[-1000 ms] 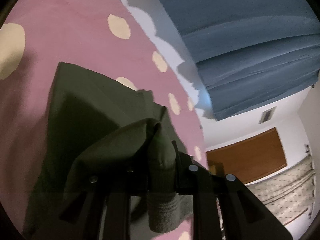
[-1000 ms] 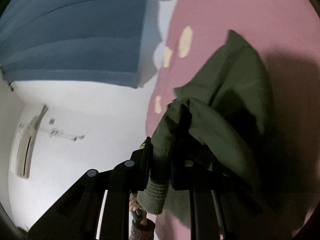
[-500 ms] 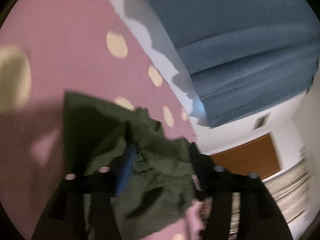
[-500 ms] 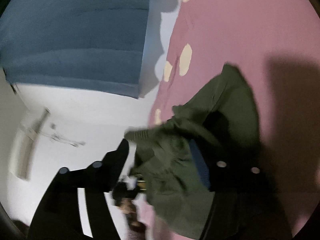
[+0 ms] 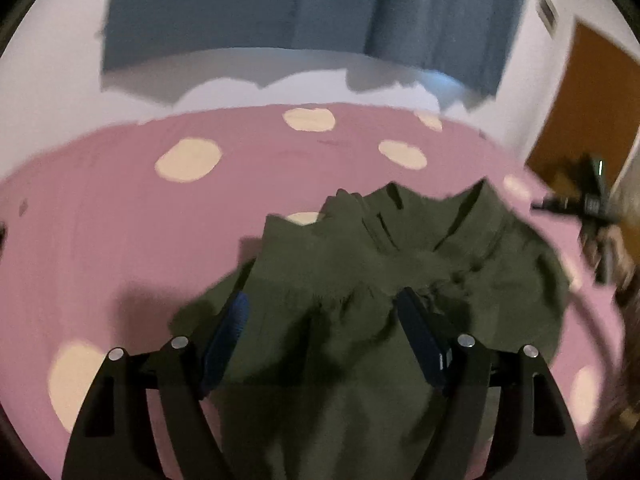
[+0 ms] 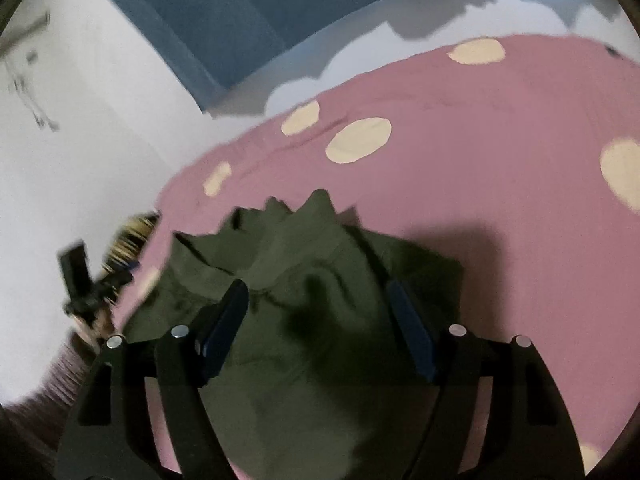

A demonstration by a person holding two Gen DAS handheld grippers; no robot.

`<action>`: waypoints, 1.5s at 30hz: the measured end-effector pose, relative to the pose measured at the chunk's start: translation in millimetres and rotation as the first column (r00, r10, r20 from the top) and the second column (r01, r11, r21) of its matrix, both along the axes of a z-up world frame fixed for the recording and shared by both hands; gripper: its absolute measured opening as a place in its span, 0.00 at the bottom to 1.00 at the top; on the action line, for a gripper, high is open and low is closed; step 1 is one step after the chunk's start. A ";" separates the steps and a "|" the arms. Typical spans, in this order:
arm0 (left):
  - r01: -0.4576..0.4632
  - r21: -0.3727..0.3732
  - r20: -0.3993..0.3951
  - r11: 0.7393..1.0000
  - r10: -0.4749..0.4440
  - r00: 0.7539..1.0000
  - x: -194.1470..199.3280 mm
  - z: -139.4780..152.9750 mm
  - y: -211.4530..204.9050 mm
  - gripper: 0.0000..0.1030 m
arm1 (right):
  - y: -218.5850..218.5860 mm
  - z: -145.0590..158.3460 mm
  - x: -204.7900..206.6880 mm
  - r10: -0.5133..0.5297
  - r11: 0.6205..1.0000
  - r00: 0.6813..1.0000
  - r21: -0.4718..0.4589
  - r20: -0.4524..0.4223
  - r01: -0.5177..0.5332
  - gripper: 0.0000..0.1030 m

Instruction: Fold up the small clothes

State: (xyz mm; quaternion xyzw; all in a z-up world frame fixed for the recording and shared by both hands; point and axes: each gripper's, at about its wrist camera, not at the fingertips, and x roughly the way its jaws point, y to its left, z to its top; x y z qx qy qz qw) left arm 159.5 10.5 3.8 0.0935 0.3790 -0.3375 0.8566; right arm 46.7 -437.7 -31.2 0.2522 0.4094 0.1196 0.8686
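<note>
Pink bedspread (image 5: pixel 100 240) with cream dots (image 5: pixel 188 159), spread flat. White wall (image 6: pixel 80 160) behind. Blue curtain (image 5: pixel 280 8) hanging above the far edge, its shadow on the wall. Brown door (image 5: pixel 580 112) at right. Vent (image 5: pixel 547 10) high beside it.

A crumpled garment (image 5: pixel 360 280) is seen lying on a spotted bed cover (image 5: pixel 120 220), with a curtain (image 5: pixel 300 4) hung on the wall behind the bed. The garment is framed between the opening jaws of the left hand-held gripper (image 5: pixel 320 308), untouched by them. To its right, at the bed's edge, the right hand-held gripper (image 5: pixel 592 208) is glimpsed, and a door (image 5: pixel 592 92) is set in the wall beyond.
</note>
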 end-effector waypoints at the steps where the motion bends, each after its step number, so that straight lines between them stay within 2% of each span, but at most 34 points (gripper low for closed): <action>1: 0.007 0.022 0.007 1.000 -0.007 1.000 6.1 -3.6 -6.6 0.74 | 2.1 -2.3 6.3 0.016 1.000 1.000 -0.016 -0.009 -0.017 0.71; 9: 0.036 0.112 -0.040 0.993 -0.032 0.999 44.7 -33.9 -34.1 0.74 | 19.6 -20.3 53.0 0.111 0.992 0.992 -0.059 -0.062 -0.114 0.72; 17: 0.007 0.109 -0.119 0.994 0.007 0.993 66.8 -45.3 -33.2 0.73 | 28.3 -32.3 74.0 0.149 0.986 0.984 -0.060 -0.095 -0.155 0.71; 18: 0.002 0.113 -0.133 0.994 0.013 0.991 69.8 -47.8 -33.3 0.68 | 30.3 -33.6 75.4 0.155 0.985 0.983 -0.060 -0.099 -0.162 0.66; 19: -0.007 0.124 -0.138 0.992 0.024 0.990 72.0 -50.3 -34.1 0.62 | 32.5 -34.7 76.1 0.160 0.983 0.981 -0.071 -0.105 -0.168 0.54; 20: -0.024 0.146 -0.132 0.989 0.043 0.990 73.8 -53.0 -35.5 0.57 | 36.8 -36.0 77.1 0.166 0.980 0.979 -0.095 -0.115 -0.177 0.53; 22: -0.033 0.177 -0.118 0.984 0.055 0.991 74.7 -55.5 -37.7 0.33 | 41.7 -36.7 76.4 0.158 0.973 0.980 -0.149 -0.119 -0.175 0.37; 23: -0.039 0.190 -0.100 0.981 0.059 0.993 73.1 -55.1 -38.6 0.29 | 42.4 -36.7 75.1 0.153 0.972 0.981 -0.160 -0.120 -0.171 0.33; 24: -0.042 0.191 -0.088 0.981 0.060 0.994 71.4 -53.4 -38.7 0.20 | 40.2 -35.6 73.6 0.144 0.974 0.983 -0.159 -0.118 -0.161 0.18; 26: -0.052 0.178 -0.060 0.983 0.064 0.996 65.8 -45.9 -36.6 0.16 | 30.2 -31.0 67.3 0.119 0.986 0.988 -0.106 -0.098 -0.129 0.12; 30: -0.106 0.030 -0.013 0.994 0.107 0.994 48.8 -13.3 -17.6 0.13 | 16.1 -15.5 47.4 0.075 0.997 0.997 0.005 -0.029 -0.074 0.10; 32: -0.150 -0.044 -0.002 0.988 0.150 0.989 43.5 2.0 -7.8 0.12 | 13.5 -6.0 37.5 0.052 0.998 0.999 0.038 0.007 -0.052 0.10; 35: -0.205 -0.101 -0.023 0.973 0.204 0.979 49.0 11.5 -3.1 0.12 | 0.7 2.6 29.5 -0.009 0.992 0.999 0.130 0.052 0.002 0.10; 37: -0.243 -0.107 -0.051 0.964 0.239 0.970 62.8 6.9 -5.3 0.12 | -10.0 -3.1 33.4 -0.049 0.982 0.998 0.183 0.038 0.041 0.10; 39: -0.278 -0.091 -0.083 0.956 0.271 0.959 79.1 -7.3 -10.9 0.12 | -19.5 -20.8 43.0 -0.085 0.967 0.996 0.239 -0.018 0.087 0.10; 43: -0.347 -0.004 -0.152 0.938 0.343 0.927 102.4 -50.9 -20.6 0.11 | -25.1 -66.8 61.5 -0.133 0.958 0.977 0.231 -0.167 0.170 0.10; 45: -0.362 0.009 -0.168 0.932 0.358 0.918 106.3 -65.1 -20.2 0.11 | -27.8 -81.4 64.2 -0.147 0.951 0.969 0.243 -0.197 0.194 0.10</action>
